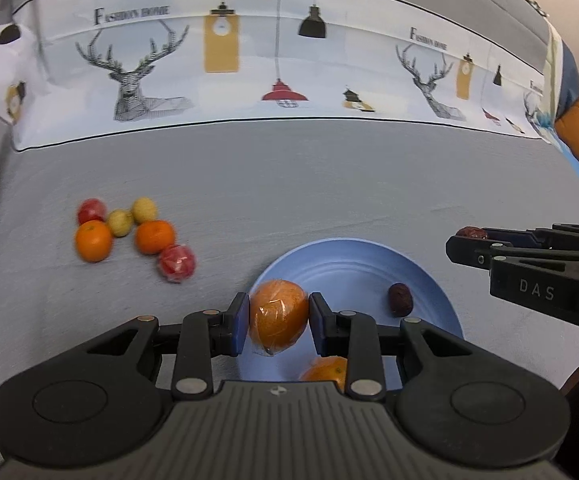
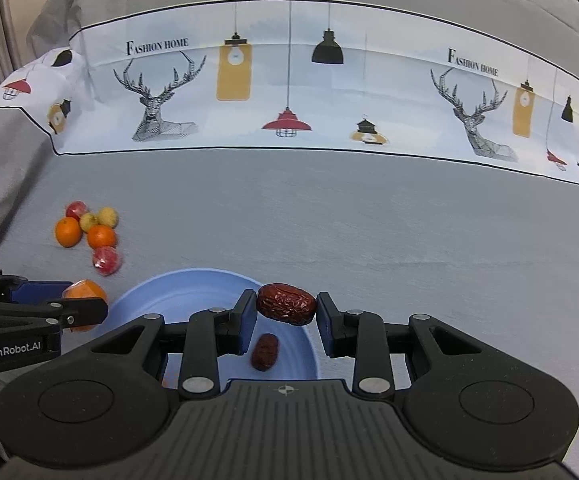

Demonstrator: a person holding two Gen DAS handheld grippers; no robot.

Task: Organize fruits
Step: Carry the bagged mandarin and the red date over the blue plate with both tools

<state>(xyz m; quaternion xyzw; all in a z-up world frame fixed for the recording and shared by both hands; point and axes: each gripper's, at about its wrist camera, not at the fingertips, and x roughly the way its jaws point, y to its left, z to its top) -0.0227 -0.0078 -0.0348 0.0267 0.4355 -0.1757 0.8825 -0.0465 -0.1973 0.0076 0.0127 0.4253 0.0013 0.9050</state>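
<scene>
Both grippers are loaded over the blue plate [image 1: 429, 280]. The left gripper [image 1: 278, 320] is closed on a plastic-wrapped orange [image 1: 278, 316] at the plate's left rim. The right gripper [image 2: 286, 312] is closed lengthwise on a wrinkled, dark red date [image 2: 286, 304] at lower centre of the right wrist view. Each fruit should be lowered close to the plate before the jaws are parted, lest it roll off. One date [image 2: 265, 352] and another orange [image 1: 325, 372] already lie on the plate. Six fruits [image 1: 129, 232] remain on the desk [image 1: 329, 184] at centre left.
</scene>
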